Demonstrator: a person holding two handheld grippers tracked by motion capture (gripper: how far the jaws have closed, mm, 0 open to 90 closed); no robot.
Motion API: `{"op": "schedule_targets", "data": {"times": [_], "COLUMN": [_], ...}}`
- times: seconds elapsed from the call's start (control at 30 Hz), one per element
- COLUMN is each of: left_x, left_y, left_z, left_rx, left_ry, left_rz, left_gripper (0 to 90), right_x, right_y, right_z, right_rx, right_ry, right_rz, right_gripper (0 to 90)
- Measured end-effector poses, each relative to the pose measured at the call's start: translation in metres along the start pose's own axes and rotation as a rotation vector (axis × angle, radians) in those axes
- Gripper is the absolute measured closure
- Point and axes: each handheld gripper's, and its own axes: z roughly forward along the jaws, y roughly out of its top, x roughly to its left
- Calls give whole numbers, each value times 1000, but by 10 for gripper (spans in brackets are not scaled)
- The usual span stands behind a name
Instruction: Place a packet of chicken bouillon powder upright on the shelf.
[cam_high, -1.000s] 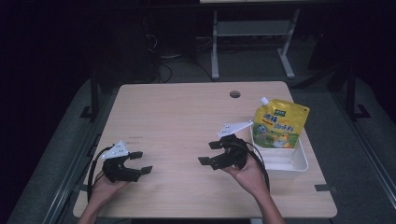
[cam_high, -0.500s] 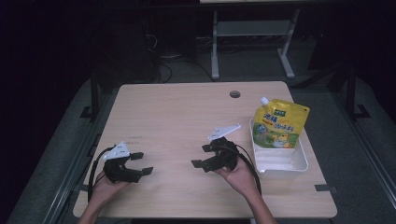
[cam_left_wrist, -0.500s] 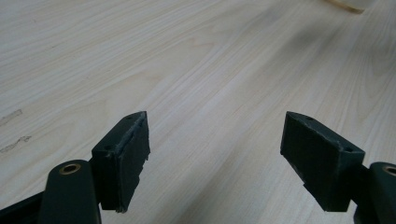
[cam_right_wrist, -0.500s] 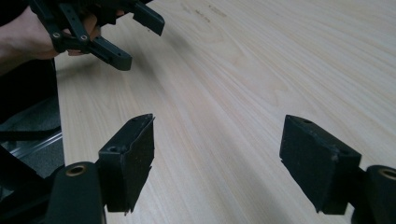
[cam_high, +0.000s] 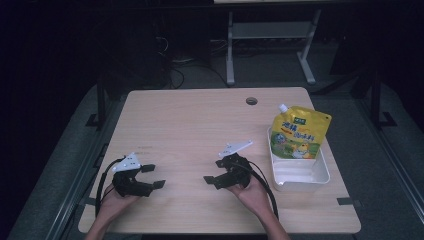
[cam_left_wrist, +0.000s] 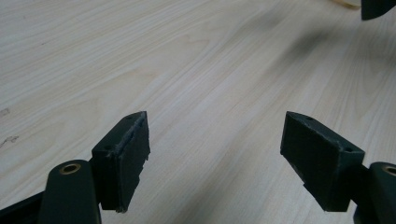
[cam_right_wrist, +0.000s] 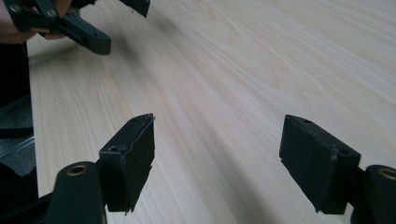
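Observation:
A yellow spouted pouch (cam_high: 299, 132) stands upright at the far end of a white plastic tray (cam_high: 305, 175) on the right side of the light wooden table (cam_high: 200, 125). My right gripper (cam_high: 214, 171) (cam_right_wrist: 217, 163) rests low near the table's front centre, left of the tray, open with nothing between its jaws and pointing left. My left gripper (cam_high: 153, 176) (cam_left_wrist: 215, 158) sits at the front left, open and empty, pointing right toward the other one. The right gripper view shows the left gripper (cam_right_wrist: 70, 23) at its top left, with a hand on it.
A round cable hole (cam_high: 251, 101) lies near the table's far edge. Beyond the table stand a dark floor, cables and a metal frame (cam_high: 270, 35). Bare wood runs between the two grippers.
My right gripper has drifted left and toward the front edge, away from the tray. The left gripper has hardly moved. Pouch and tray stay put.

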Motion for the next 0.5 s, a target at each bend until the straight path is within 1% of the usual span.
{"op": "schedule_targets", "data": {"times": [0.07,0.17,0.27,0.43,0.5], "left_x": [0,0,1,2,2], "left_y": [0,-1,-1,-2,-2], "left_z": [0,0,-1,-1,-1], "left_rx": [0,-6,-13,-15,-16], "left_ry": [0,0,0,-1,-1], "left_rz": [-1,-1,-6,-10,-9], "left_gripper": [235,235,233,232,231], "right_x": [0,1,1,2,3], "right_y": [-4,-11,-17,-18,-18], "right_z": [2,3,4,5,6], "right_rx": [8,14,18,-1,7], "right_ry": [0,-8,-6,3,5], "right_rz": [4,-7,3,3,2], "right_gripper": [257,257,256,252,249]}}
